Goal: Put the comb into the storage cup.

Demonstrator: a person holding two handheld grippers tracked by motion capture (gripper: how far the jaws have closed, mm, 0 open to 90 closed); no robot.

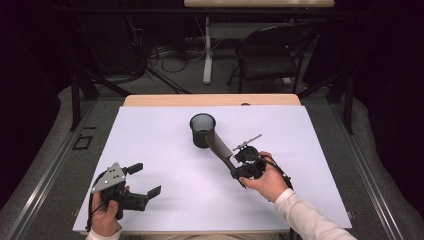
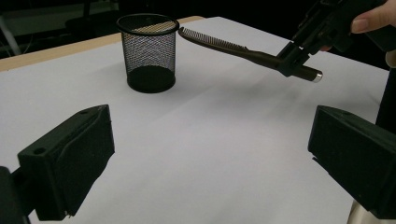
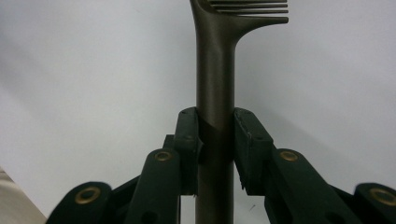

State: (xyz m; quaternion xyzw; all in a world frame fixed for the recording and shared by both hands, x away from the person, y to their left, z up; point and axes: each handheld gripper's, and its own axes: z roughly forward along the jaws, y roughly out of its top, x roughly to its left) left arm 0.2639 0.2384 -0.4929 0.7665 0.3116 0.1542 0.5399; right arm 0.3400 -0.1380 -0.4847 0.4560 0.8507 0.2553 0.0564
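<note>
- The dark comb [image 2: 219,45] hangs in the air, gripped by its handle, its toothed end reaching to the rim of the black mesh cup [image 1: 202,130]; whether it touches the rim I cannot tell
- Holding it by the handle leaves the toothed end free to go in first, so this looks like the approach to dropping it into the cup
- The right gripper [image 3: 215,140] has its jaws closed in tight on the handle, one pad on each side
- The left gripper [image 1: 145,181] rests low over the white sheet [image 1: 165,150], well apart from the cup, jaws wide and holding nothing, likely just kept clear
</note>
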